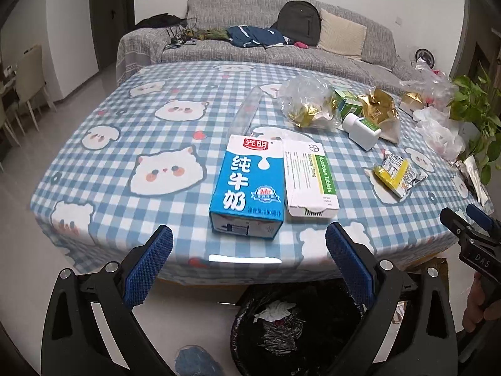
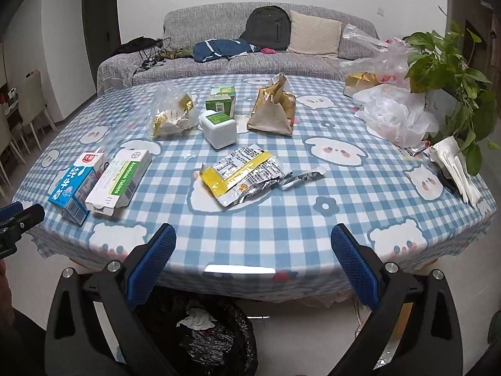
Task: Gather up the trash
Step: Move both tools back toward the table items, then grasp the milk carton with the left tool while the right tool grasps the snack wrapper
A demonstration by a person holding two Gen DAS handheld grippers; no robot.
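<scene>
Beneath us, nearest the lenses, sits the black-lined trash bin [image 1: 281, 322] on the floor by the near table edge, with crumpled white paper [image 2: 197, 318] on top of its contents. We hold both tools above it, short of the table. Our left gripper [image 1: 249, 250] has its blue-padded jaws spread wide with nothing between them, and our right gripper [image 2: 253, 249] is spread just as wide and also empty.

Ahead we see the table [image 2: 313, 225] under a blue checked cloth printed with white cartoon animals. Far right on it lies a heap of clear and white plastic bags [image 2: 391, 119] beside a leafy potted plant [image 2: 451, 72].

In front of our left gripper lies the blue milk carton [image 1: 247, 185], flat on its side, with a white tablet box [image 1: 310, 178] touching its right flank. In front of our right gripper we find a torn silver and yellow wrapper [image 2: 244, 175], apart from the boxes.

Farther back stand a gold foil bag [image 2: 275, 109], a clear bag with gold scraps [image 2: 173, 112], a small green box [image 2: 220, 100], and a white bottle [image 2: 217, 128] lying on its side.
</scene>
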